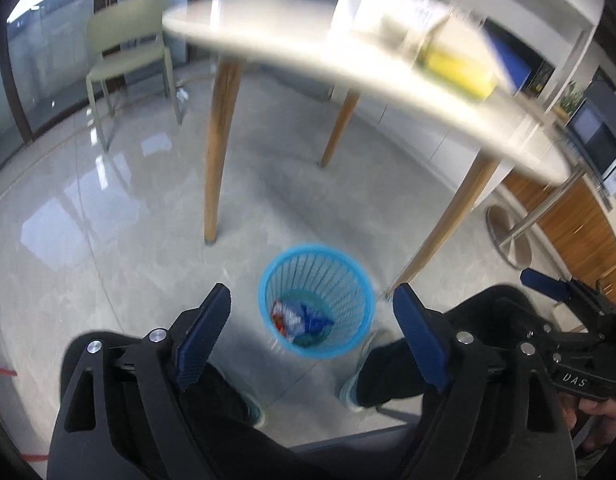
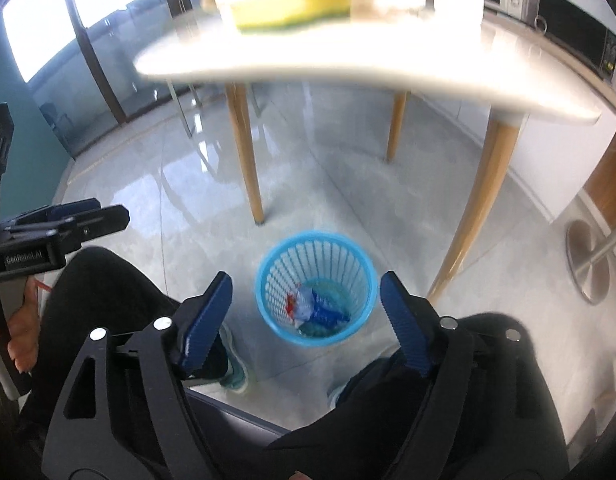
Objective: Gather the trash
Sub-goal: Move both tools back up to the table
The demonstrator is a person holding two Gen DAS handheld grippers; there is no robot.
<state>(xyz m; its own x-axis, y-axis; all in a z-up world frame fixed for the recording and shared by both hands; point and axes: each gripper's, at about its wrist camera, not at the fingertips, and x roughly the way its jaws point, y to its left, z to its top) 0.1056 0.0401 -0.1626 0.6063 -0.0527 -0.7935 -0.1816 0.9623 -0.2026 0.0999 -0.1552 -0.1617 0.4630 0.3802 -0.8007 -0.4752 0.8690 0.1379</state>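
Observation:
A blue slatted wastebasket point(image 1: 350, 258) point(image 2: 267, 276) stands on the grey floor under the table's near edge. Crumpled red, white and blue wrappers point(image 1: 297, 318) point(image 2: 316, 308) lie at its bottom. My left gripper point(image 1: 312, 304) hangs well above the basket, open, nothing between its blue pads. My right gripper point(image 2: 305, 290) is likewise high over the basket, open and empty. Each gripper also shows at the edge of the other's view, held in a hand. On the white table point(image 1: 267, 40) point(image 2: 348, 60) lie a yellow sponge point(image 1: 456, 68) point(image 2: 291, 8) and blurred white items.
The table's wooden legs point(image 1: 217, 152) point(image 2: 245, 152) stand around the basket. The person's dark-trousered knees and teal shoes point(image 2: 233, 368) are below the grippers. A green chair point(image 1: 127, 52) stands by the glass wall. A metal stool base point(image 2: 588, 264) and a counter with a microwave are at the right.

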